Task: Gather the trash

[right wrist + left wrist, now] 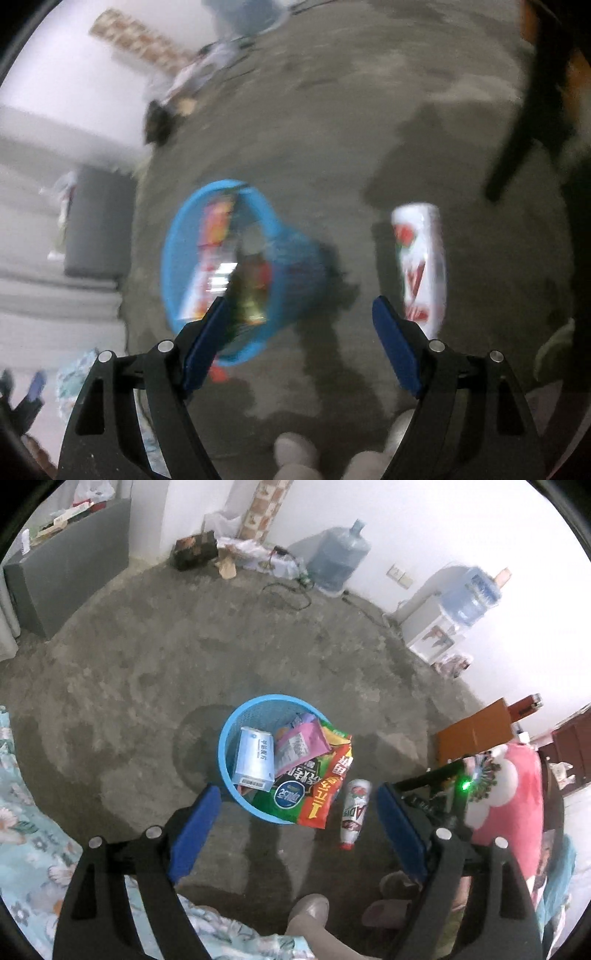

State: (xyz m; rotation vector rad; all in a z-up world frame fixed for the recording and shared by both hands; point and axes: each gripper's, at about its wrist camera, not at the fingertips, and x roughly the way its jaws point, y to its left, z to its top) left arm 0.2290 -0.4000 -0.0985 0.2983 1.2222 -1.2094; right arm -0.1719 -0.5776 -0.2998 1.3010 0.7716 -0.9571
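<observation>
While the left gripper (299,805) hangs over the blue basket (236,716) with jaws spread wide and nothing between them, wrappers and a pale box (255,760) sit inside. Just beside the basket, a white bottle (354,812) lies on the concrete floor (184,657). Right gripper (299,325) is spread wide too, empty, bottle just past its right finger.

Bare floor (184,657) surrounds the bottle (355,812); basket (236,716) just beside.
</observation>
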